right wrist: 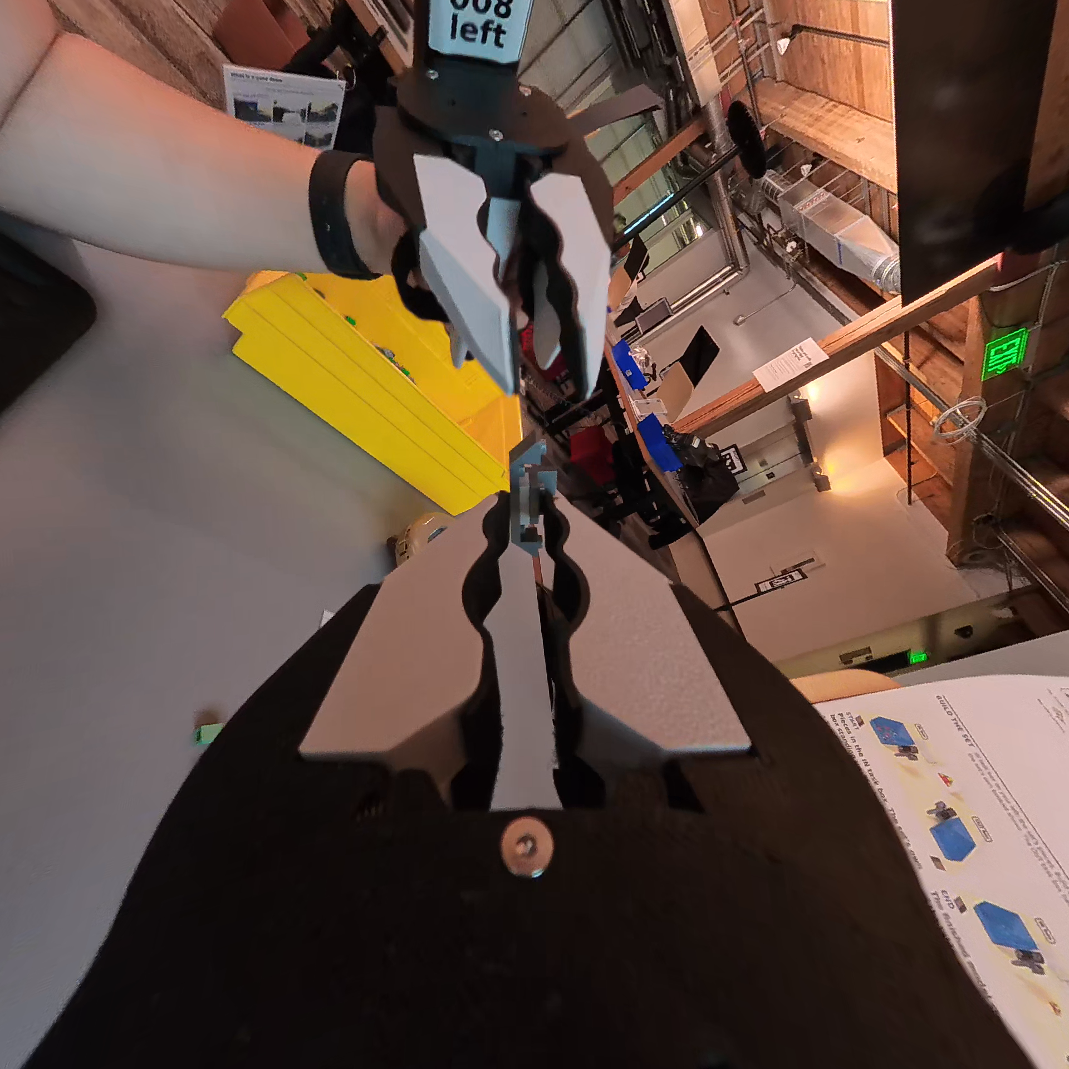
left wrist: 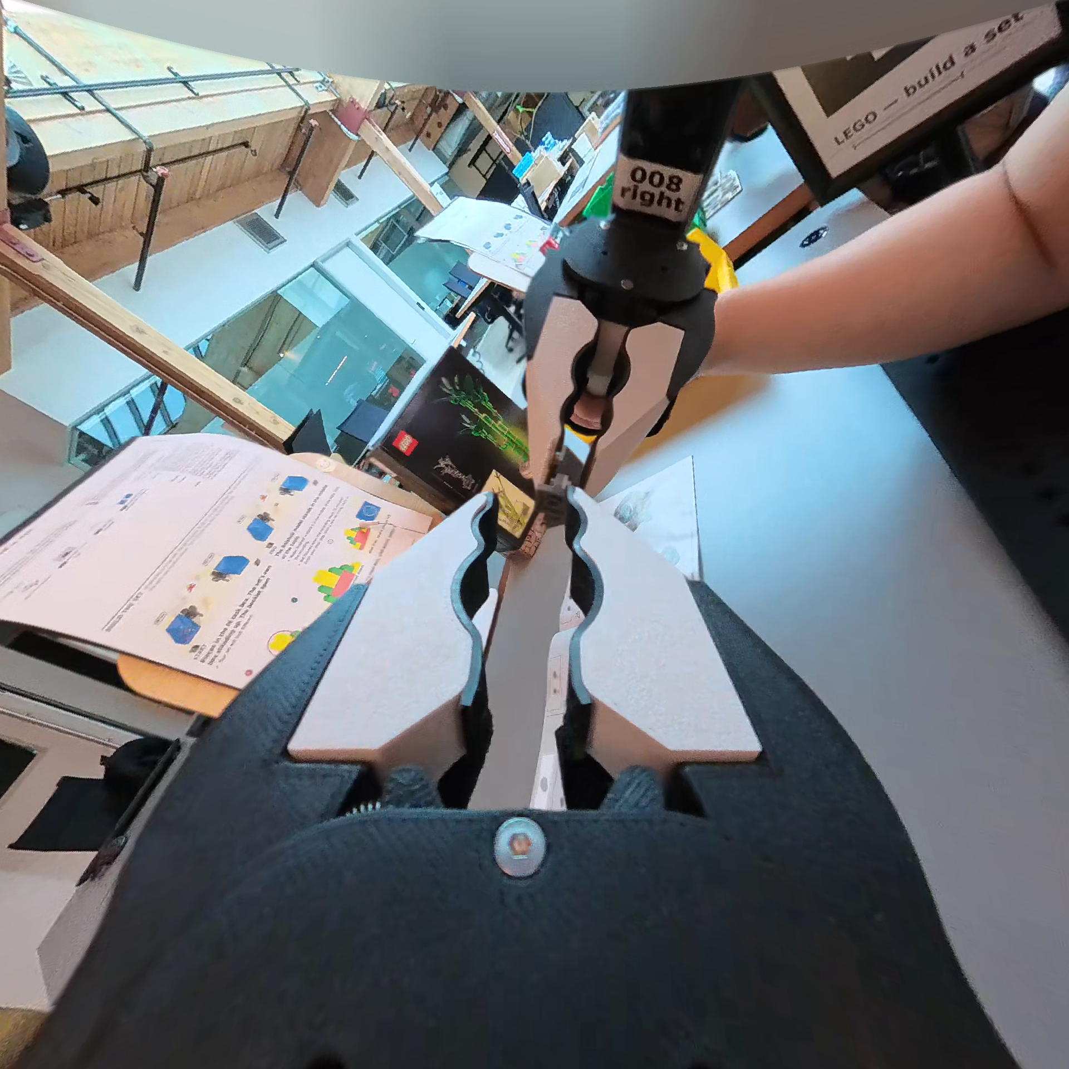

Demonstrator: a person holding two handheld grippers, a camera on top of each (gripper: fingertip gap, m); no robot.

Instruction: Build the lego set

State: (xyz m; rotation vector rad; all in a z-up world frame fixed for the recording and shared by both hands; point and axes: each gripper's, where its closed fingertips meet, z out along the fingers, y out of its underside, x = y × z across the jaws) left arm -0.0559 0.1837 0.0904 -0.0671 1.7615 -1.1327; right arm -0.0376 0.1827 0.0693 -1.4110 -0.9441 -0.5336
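My right gripper (right wrist: 523,520) pinches a small grey lego assembly (right wrist: 529,497) at frame centre. Above it hangs my left gripper (right wrist: 546,387), jaws slightly parted; a yellow bin (right wrist: 358,393) sits centre-left.

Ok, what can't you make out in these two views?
- Grey lego piece, right wrist view: lower part hidden between the fingers of the right gripper; shape unclear.
- Yellow bin, right wrist view: pieces inside too small; the left gripper covers one end.
- Instruction sheet, right wrist view: cut off by the picture's edge.
- Lego box, left wrist view: partly behind both grippers.
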